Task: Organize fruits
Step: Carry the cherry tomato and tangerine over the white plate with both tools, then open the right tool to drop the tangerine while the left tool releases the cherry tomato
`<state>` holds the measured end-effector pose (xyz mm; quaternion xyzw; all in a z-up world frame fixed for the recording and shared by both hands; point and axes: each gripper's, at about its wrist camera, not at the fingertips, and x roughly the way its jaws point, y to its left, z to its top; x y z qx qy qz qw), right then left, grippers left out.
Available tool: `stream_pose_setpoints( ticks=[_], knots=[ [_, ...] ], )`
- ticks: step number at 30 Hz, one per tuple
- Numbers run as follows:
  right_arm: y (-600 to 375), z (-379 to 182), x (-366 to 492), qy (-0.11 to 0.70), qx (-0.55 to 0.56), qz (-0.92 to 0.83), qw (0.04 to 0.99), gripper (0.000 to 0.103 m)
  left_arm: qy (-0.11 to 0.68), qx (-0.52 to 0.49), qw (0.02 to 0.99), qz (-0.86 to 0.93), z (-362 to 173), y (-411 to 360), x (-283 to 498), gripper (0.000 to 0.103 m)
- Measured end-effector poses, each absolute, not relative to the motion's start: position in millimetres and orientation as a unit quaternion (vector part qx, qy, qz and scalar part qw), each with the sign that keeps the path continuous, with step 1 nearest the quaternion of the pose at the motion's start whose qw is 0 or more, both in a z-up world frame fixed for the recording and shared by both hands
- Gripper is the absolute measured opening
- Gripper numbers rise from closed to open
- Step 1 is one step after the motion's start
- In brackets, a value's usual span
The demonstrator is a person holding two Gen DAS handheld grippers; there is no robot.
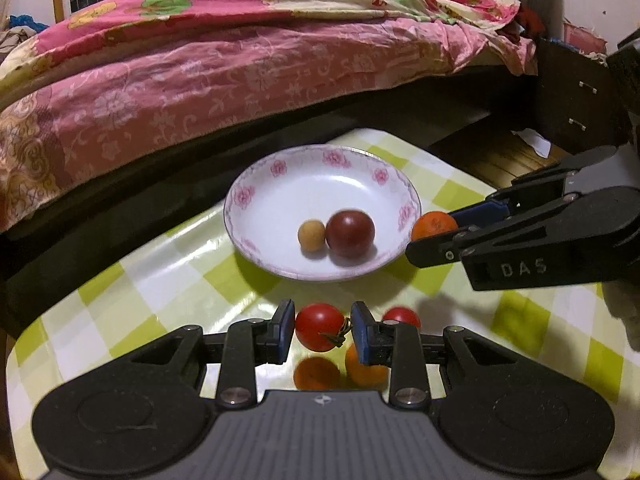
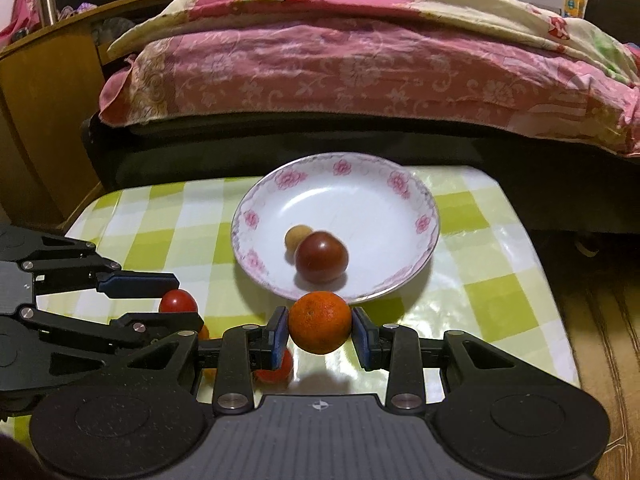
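Note:
A white floral plate (image 1: 280, 184) (image 2: 400, 200) on the checked table holds a dark red tomato (image 1: 350, 233) (image 2: 321, 257) and a small tan fruit (image 1: 311, 234) (image 2: 295, 237). My left gripper (image 1: 322, 332) (image 2: 168, 300) is shut on a red tomato (image 1: 319, 326) (image 2: 178, 301), held just above the table in front of the plate. My right gripper (image 2: 320, 330) (image 1: 430, 236) is shut on an orange (image 2: 319, 322) (image 1: 434, 225) at the plate's near rim. Another red tomato (image 1: 401, 317) (image 2: 276, 370) and an orange (image 1: 362, 366) lie on the table.
The table carries a green and white checked cloth (image 1: 160, 280) (image 2: 480, 280). A bed with a pink floral quilt (image 1: 240, 60) (image 2: 360, 60) runs behind it. A dark cabinet (image 1: 568, 100) stands at the right, a wooden one (image 2: 48, 112) at the left.

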<state>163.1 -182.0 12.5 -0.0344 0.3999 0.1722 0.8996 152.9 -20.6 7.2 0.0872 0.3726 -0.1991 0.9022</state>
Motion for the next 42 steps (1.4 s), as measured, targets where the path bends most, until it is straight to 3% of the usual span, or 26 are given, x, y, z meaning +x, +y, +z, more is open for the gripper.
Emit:
stream_pose_setpoints(
  ticks=[17, 42],
  knots=[
    [-186, 1, 203, 0.398, -0.022, 0.155, 0.904, 0.03, 0.365, 0.08, 0.91, -0.18, -5, -38, 205, 0.038],
    [-185, -1, 218, 0.388, -0.026, 0.156, 0.908, 0.032, 0.353, 0.053, 0.919, -0.166, 6, -29, 207, 0.044]
  ],
)
